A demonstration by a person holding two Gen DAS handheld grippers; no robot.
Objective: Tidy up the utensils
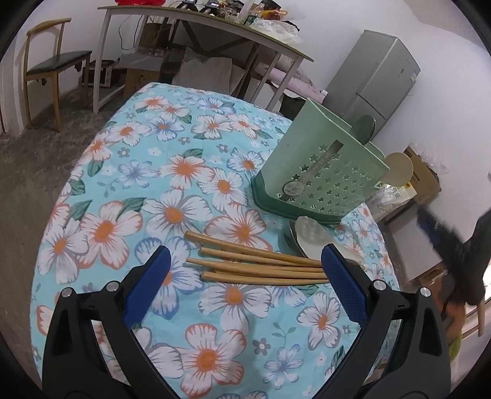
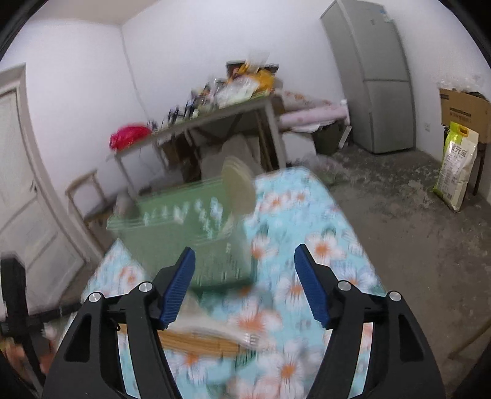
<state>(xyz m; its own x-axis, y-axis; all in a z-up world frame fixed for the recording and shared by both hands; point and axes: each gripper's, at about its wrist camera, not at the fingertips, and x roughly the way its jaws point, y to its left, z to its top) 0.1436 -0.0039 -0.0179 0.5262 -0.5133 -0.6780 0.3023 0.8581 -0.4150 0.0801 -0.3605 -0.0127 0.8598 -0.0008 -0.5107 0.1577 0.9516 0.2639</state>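
Two wrist views over one table (image 1: 129, 172) draped in a turquoise quilted cloth (image 1: 214, 310) printed with white, orange-centred flowers; beyond it a rough grey floor, white walls, a grey refrigerator (image 1: 377, 76), a cluttered metal-legged side table (image 1: 196, 21), a wooden chair (image 1: 46, 67) with a dark seat, cardboard boxes and, in the right wrist view, a pale door (image 2: 27, 196) and a printed sack (image 2: 458, 165) leaning at the wall. Left wrist view: five bamboo chopsticks (image 1: 257, 264), slender and square-ended, lie loosely fanned on the cloth, their far ends reaching behind the right finger of the left gripper (image 1: 245, 273); its blue ribbed pads stand wide apart with nothing pressed between them, the sticks lying just ahead of and between the fingertips. To the right of the sticks sit a white ceramic spoon (image 1: 310, 233) and stacked dishes. Behind these stands a pale green plastic utensil holder (image 1: 319, 165), perforated with star-shaped holes, on a darker green base, with a round cream spoon bowl (image 1: 399, 168) and a dark green rounded handle (image 1: 365, 125) protruding above its rim. Right wrist view, heavily motion-blurred: the right gripper (image 2: 245, 282) has its jaws apart and empty; the holder lies ahead, slightly left, and the chopsticks appear below the left finger
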